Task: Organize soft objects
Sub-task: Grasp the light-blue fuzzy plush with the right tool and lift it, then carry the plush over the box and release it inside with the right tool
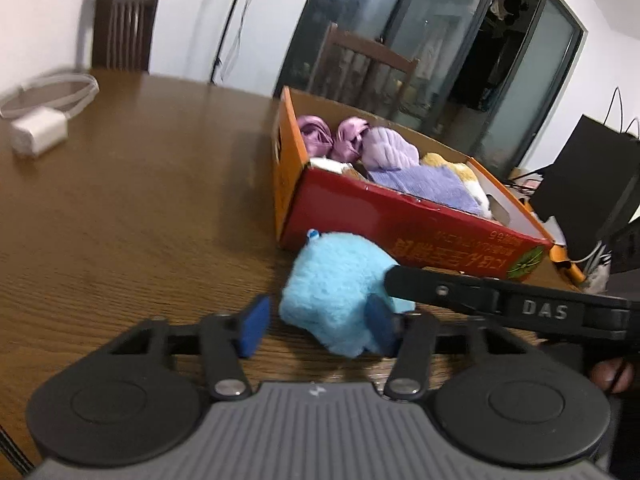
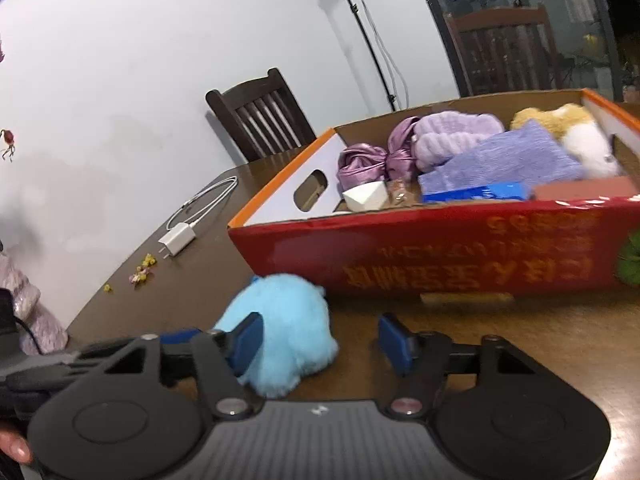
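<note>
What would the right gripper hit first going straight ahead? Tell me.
Probably the red box. The right gripper points at its near wall across bare table; the blue plush toy sits against its left finger, off that line.

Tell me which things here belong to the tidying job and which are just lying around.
Part of the job:
blue plush toy, on the table
red cardboard box
purple cloth, satin scrunchies and tan plush, already in the box

Just lying around:
white charger with cable
dried flower bits
wooden chair
</note>
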`<state>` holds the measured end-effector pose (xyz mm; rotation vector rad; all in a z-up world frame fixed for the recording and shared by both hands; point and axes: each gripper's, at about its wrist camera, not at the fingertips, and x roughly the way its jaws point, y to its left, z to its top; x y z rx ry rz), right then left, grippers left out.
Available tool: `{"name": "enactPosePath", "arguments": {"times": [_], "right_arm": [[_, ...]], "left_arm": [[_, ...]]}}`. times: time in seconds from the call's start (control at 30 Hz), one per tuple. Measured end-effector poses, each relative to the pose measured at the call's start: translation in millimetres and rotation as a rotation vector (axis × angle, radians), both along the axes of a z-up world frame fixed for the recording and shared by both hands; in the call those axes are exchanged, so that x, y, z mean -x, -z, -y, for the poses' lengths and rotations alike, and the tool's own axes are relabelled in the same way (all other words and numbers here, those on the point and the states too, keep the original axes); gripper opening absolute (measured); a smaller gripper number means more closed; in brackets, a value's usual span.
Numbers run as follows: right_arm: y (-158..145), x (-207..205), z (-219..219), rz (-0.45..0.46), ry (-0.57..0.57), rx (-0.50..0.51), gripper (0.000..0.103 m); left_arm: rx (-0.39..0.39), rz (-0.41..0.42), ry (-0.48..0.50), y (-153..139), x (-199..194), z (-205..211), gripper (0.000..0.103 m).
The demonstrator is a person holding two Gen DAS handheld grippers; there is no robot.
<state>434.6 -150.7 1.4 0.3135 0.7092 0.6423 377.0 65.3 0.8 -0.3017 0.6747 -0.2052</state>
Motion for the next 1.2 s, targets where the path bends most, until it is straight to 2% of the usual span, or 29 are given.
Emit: {"name": "enactPosePath", "arguments": {"times": [0.07,0.23,0.57,0.67,0.83,1.03,1.2], "right_arm": [[5.5,-5.6,-1.8,-0.024,-0.015,-0.027,0.050],[10.0,-7.7,-1.1,-0.029,-0.053,-0.083,0.034],[-1.7,8.8,-2.1,0.009,-0.049,-0.054,0.031],[-19.8,39.6,8.5,0.066,-0.041,-0.063,0.031],[-47.0,101.7,39.4,0.138,-0.038,-0.060,0.031],[-78.1,182.5,71.9,0.251,0.013,-0.042,0.031],[-92.1,231.3,87.9,0.320,0.041,-0.050,0.031]], "left_arm": [[0.027,0.001,0.004,3.1,-1.2,-2.8,0.043],[0.026,0.008,0.003,3.7,-1.1,-3.0,0.041],[0.039,0.042,-0.019,-5.4,16.4,-0.3,0.040],[0.037,0.105,-0.016,-22.1,51.3,11.4,0.040],[0.053,0.161,0.027,-46.2,106.9,33.6,0.040],[0.030,0.242,0.083,-75.1,166.7,65.4,0.040],[-0.006,0.289,0.106,-92.7,204.2,83.3,0.040]]}}
